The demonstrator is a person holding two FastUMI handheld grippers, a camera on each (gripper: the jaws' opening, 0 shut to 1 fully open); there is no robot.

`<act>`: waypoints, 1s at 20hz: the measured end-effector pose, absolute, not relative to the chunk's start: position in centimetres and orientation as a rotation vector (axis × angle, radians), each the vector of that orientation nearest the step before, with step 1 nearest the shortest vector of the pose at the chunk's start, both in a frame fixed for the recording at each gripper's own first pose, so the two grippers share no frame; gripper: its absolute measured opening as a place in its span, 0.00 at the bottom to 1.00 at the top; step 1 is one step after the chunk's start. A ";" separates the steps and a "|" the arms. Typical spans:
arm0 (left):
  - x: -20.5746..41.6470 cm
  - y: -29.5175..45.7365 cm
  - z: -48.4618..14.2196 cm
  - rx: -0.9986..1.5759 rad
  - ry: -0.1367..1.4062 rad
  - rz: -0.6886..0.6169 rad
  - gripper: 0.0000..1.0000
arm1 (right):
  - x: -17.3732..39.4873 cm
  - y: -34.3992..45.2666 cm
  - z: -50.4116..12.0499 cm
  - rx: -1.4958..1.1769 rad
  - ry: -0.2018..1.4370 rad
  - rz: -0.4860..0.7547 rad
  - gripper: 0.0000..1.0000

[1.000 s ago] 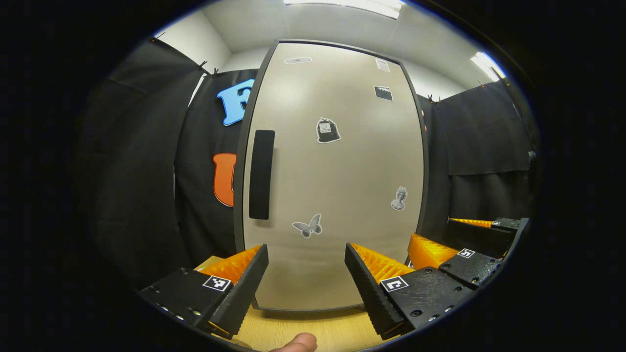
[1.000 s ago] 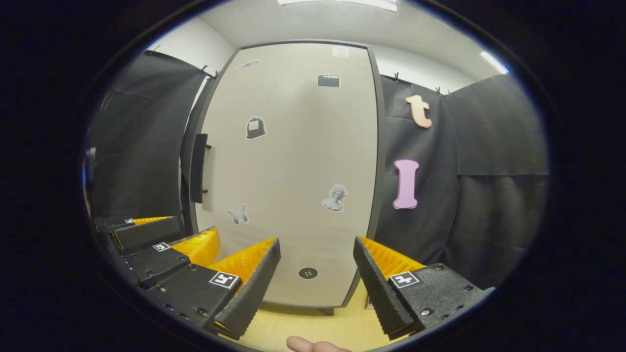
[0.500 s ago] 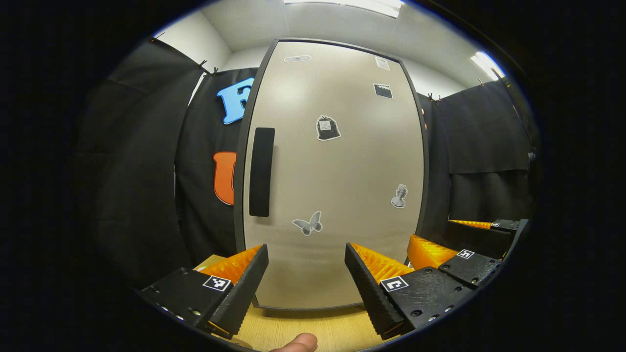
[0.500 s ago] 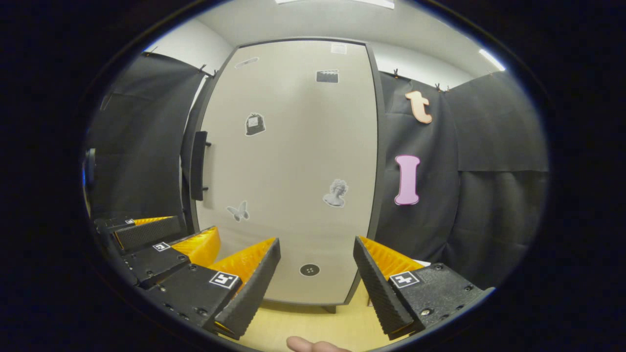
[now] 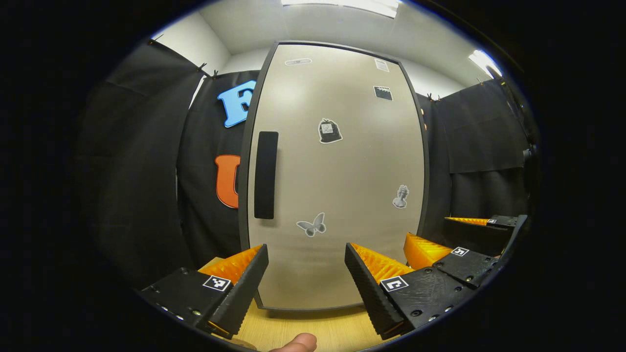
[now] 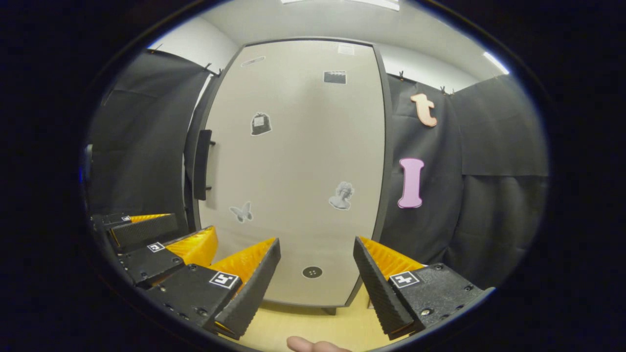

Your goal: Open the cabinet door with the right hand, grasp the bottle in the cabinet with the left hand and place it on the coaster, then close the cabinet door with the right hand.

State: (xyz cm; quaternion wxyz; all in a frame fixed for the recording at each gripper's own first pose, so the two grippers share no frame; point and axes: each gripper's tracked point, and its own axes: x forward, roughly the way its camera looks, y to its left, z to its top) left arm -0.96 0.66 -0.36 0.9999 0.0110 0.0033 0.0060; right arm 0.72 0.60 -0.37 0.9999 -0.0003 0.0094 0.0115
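both tongs level, spread, facing shut cabinet door

**Tool hardware look**

Left tool: wedge-shaped fingers with ribbed inner faces, black bodies with screws, and a square black-and-white marker on each. Right tool: same build. A fingertip pokes in at the bottom edge.

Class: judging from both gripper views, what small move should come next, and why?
Probably move the right gripper left toward the black handle: the cabinet door is shut, both grippers hang open short of it, and the handle sits on the door's left edge.
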 end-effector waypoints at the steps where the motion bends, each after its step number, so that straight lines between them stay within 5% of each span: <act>1: -1.1 1.0 -0.4 0.023 0.008 0.018 0.95 | 1.0 1.0 -0.1 -0.001 0.017 0.032 0.97; 10: -3.9 5.1 -1.1 0.010 0.030 0.100 0.95 | 4.3 5.1 4.1 -0.054 -0.061 0.129 0.97; 20: -8.6 12.7 -1.8 0.023 0.055 0.275 0.95 | 7.0 17.3 7.5 -0.135 -0.152 0.382 0.99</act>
